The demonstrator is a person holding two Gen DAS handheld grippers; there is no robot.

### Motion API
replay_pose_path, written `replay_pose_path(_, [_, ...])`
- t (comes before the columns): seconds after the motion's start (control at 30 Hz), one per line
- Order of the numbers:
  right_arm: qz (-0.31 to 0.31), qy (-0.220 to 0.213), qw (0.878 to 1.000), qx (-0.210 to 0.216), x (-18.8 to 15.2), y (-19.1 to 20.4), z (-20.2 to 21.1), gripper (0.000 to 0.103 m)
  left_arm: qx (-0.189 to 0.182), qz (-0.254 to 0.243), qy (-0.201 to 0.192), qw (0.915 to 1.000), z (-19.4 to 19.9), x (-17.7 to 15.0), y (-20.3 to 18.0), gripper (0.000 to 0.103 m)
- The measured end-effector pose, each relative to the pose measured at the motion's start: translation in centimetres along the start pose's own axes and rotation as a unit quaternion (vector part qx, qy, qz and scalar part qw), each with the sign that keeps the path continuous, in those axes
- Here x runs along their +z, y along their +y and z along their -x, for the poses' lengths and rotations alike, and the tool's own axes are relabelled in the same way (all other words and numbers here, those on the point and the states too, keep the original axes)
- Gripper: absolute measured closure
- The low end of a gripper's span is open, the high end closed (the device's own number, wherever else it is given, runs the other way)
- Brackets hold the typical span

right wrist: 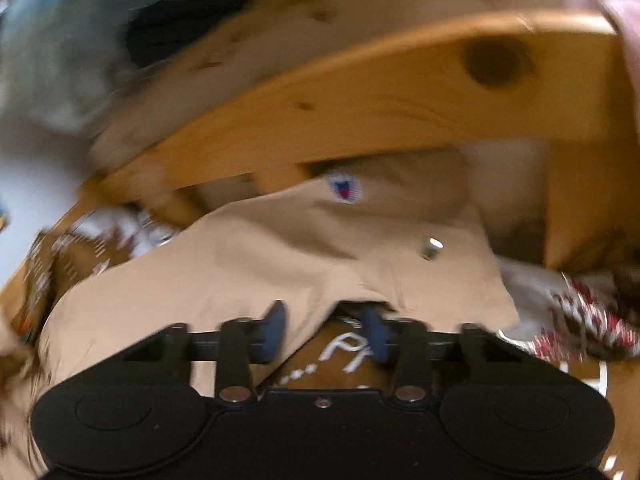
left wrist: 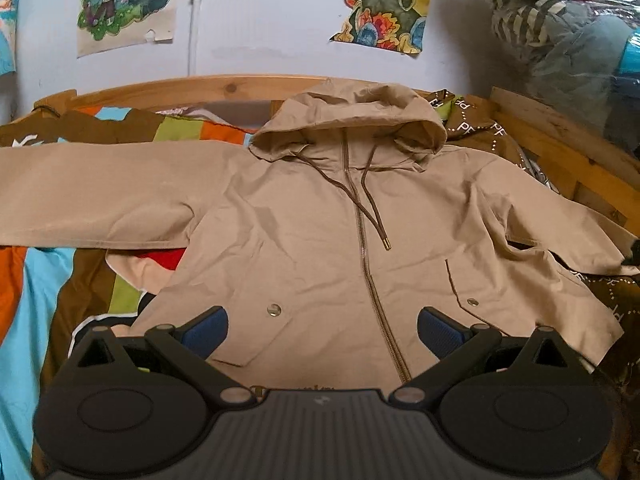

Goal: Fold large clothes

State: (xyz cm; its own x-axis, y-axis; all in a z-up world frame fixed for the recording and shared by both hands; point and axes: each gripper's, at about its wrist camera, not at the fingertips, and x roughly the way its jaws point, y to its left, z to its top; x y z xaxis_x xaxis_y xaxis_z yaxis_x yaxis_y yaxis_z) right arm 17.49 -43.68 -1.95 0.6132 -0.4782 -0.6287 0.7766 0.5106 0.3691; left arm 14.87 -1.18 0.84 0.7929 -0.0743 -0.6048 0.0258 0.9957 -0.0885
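Tan fabric fills the left wrist view: a hooded jacket [left wrist: 320, 216] lies flat, front up and zipped, on a bed covered by a striped sheet [left wrist: 36, 280]. Its hood lies at the far end near the wooden bed frame [left wrist: 180, 88], and one sleeve stretches out to the left. The left claw [left wrist: 322, 330] hangs above the near hem, released, jaws wide apart. The right wrist view is blurred. There the right claw [right wrist: 326, 332] is part open at the edge of the jacket's cloth, holding nothing, beside a wooden rail [right wrist: 380, 96].
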Motion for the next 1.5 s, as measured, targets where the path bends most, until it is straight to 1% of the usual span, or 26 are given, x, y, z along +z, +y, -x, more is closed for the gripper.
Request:
replay_pose_path(0.07, [-0.014,-0.01,1.0,0.002,-0.4,-0.2,0.0,0.093,0.004,0.004,0.004,1.0,0.1,-0.3,0.5,0.001])
replay_pose_path(0.13, [-0.005,-0.044,0.999,0.008,-0.9,0.4,0.9,0.097,0.009,0.004,0.013,0.9999,0.3,-0.5,1.2,0.001])
replay_pose_path(0.23, [0.05,-0.121,0.991,0.031,-1.7,2.7,3.0,0.1,0.016,0.006,0.024,0.9996,1.0,0.0,2.3,0.001])
replay_pose_path(0.3, [0.111,-0.186,0.975,0.057,-2.4,5.1,4.6,0.1,0.029,0.011,0.023,0.9992,1.8,0.7,3.3,0.001])
replay_pose_path(0.33, [0.147,-0.217,0.962,0.077,-2.9,6.6,5.4,0.101,0.033,0.015,0.019,0.9992,2.2,1.0,3.8,0.001])
replay_pose_path(0.4, [0.227,-0.276,0.926,0.12,-4.2,9.8,7.0,0.101,0.035,0.023,0.012,0.9991,3.0,1.9,4.9,0.001])
replay_pose_path(0.43, [0.27,-0.304,0.901,0.148,-5.2,11.5,7.9,0.101,0.037,0.027,0.008,0.9989,3.4,2.3,5.5,0.001])
replay_pose_path(0.47, [0.321,-0.332,0.869,0.181,-6.5,13.4,8.8,0.101,0.039,0.03,0.004,0.9988,3.6,2.7,6.0,0.001])
replay_pose_path(0.53, [0.419,-0.371,0.793,0.241,-9.7,16.2,10.4,0.102,0.047,0.037,-0.001,0.9982,3.9,3.5,6.9,0.001])
replay_pose_path(0.57, [0.47,-0.382,0.747,0.274,-11.7,17.3,11.1,0.102,0.049,0.042,-0.004,0.9979,3.9,3.9,7.4,0.001])
replay_pose_path(0.6, [0.533,-0.389,0.687,0.302,-14.3,18.2,11.8,0.102,0.049,0.047,-0.007,0.9977,3.9,4.3,7.8,0.001])
replay_pose_path(0.63, [0.594,-0.396,0.621,0.324,-17.1,18.6,12.2,0.102,0.048,0.052,-0.01,0.9974,3.8,4.5,8.1,0.001])
replay_pose_path(0.67, [0.639,-0.394,0.564,0.343,-19.6,18.4,12.5,0.102,0.048,0.058,-0.013,0.9971,3.7,4.7,8.3,0.001])
replay_pose_path(0.7, [0.68,-0.379,0.514,0.36,-21.9,18.0,12.6,0.103,0.047,0.063,-0.015,0.9968,3.4,4.8,8.6,0.001])
replay_pose_path(0.73, [0.71,-0.365,0.477,0.368,-23.7,17.4,13.0,0.101,0.046,0.069,-0.015,0.9965,3.1,4.9,8.8,0.001])
replay_pose_path(0.77, [0.734,-0.35,0.446,0.374,-25.5,16.6,13.0,0.093,0.045,0.075,-0.013,0.9961,2.7,5.0,9.0,0.001])
replay_pose_path(0.8, [0.754,-0.335,0.423,0.373,-27.0,15.8,12.8,0.091,0.042,0.083,-0.01,0.9956,2.1,5.1,9.1,0.001])
replay_pose_path(0.83, [0.768,-0.32,0.412,0.372,-27.9,15.0,12.6,0.087,0.038,0.091,-0.006,0.9951,1.8,5.0,9.2,0.001])
replay_pose_path(0.87, [0.776,-0.296,0.41,0.377,-28.3,14.3,12.4,0.084,0.033,0.099,-0.001,0.9945,1.3,4.9,9.3,0.001])
replay_pose_path(0.9, [0.777,-0.274,0.419,0.382,-28.2,13.6,12.5,0.078,0.026,0.108,0.005,0.9938,0.7,4.9,9.3,0.001])
replay_pose_path(0.97, [0.768,-0.231,0.451,0.391,-27.5,12.7,12.8,0.044,0.009,0.113,0.011,0.9935,-0.3,4.7,9.1,0.001])
replay_pose_path(1.07, [0.738,-0.173,0.519,0.395,-24.3,11.3,13.9,0.034,-0.015,0.085,0.008,0.9962,-2.1,4.3,7.8,0.001])
replay_pose_path(1.2, [0.689,-0.109,0.61,0.376,-19.2,9.5,12.9,0.022,-0.056,0.027,0.019,0.9979,-5.5,3.5,4.4,0.001])
replay_pose_path(1.3, [0.655,-0.078,0.658,0.364,-16.2,7.3,12.0,0.015,-0.097,-0.014,0.027,0.9948,-7.6,2.9,1.4,0.001])
replay_pose_path(1.4, [0.642,-0.087,0.689,0.325,-14.6,5.3,11.1,0.015,-0.138,-0.083,0.028,0.9865,-9.1,2.1,-2.2,0.001])
replay_pose_path(1.5, [0.626,-0.094,0.717,0.294,-13.3,3.6,10.0,0.014,-0.158,-0.139,0.041,0.9767,-10.9,1.7,-6.1,0.001])
